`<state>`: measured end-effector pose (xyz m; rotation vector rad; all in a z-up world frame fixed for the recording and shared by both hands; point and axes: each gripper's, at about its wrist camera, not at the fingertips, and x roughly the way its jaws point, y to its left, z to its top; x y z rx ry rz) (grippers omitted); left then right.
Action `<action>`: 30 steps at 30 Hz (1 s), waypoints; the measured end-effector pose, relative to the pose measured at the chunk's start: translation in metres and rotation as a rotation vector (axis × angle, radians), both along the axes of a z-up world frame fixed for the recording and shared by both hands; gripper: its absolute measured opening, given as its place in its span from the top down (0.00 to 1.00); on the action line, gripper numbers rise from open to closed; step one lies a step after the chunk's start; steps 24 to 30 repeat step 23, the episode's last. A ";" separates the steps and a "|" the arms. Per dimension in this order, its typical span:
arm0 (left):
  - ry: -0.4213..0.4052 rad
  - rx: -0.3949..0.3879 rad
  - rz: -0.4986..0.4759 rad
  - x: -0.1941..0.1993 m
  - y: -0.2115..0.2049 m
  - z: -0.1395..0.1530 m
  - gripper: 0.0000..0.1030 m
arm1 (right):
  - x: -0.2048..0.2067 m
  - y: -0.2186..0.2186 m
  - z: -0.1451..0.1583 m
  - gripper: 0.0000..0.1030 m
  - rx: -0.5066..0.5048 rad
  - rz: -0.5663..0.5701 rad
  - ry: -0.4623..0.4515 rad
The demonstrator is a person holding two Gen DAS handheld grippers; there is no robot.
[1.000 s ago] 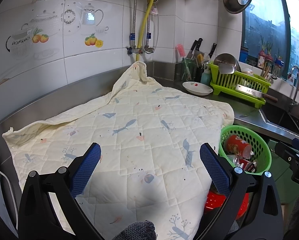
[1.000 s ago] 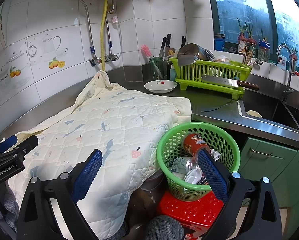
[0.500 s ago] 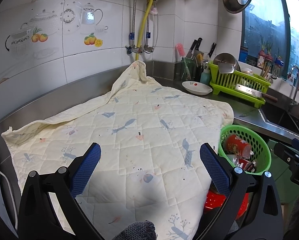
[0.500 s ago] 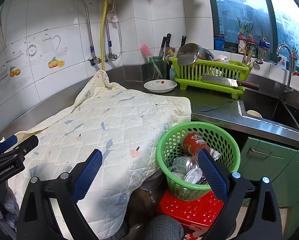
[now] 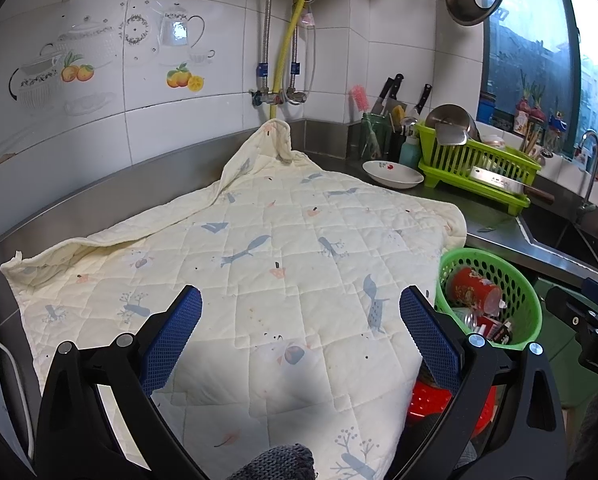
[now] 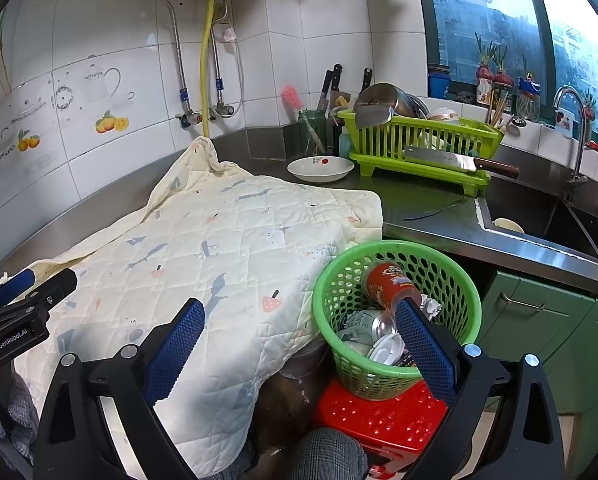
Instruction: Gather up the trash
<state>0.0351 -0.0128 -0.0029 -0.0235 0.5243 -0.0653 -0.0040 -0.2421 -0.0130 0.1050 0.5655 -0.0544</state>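
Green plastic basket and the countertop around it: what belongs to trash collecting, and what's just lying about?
Job:
green perforated plastic basket
red cylindrical can
crushed silver can

Lying about:
cream quilted cloth
white bowl
lime dish rack
steel cleaver

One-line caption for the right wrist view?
Open right gripper above a green basket of cans on a red stool.

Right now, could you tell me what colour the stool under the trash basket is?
Red, with small holes in its top; the stool shows best in the right wrist view.
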 end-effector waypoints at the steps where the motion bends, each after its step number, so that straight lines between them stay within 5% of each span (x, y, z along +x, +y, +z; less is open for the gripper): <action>1: 0.000 -0.001 -0.001 0.000 0.000 0.000 0.05 | 0.000 0.000 0.000 0.10 0.000 0.001 0.000; 30: -0.004 -0.002 -0.001 0.001 -0.001 0.000 0.05 | -0.001 0.000 -0.003 0.10 -0.004 -0.003 0.001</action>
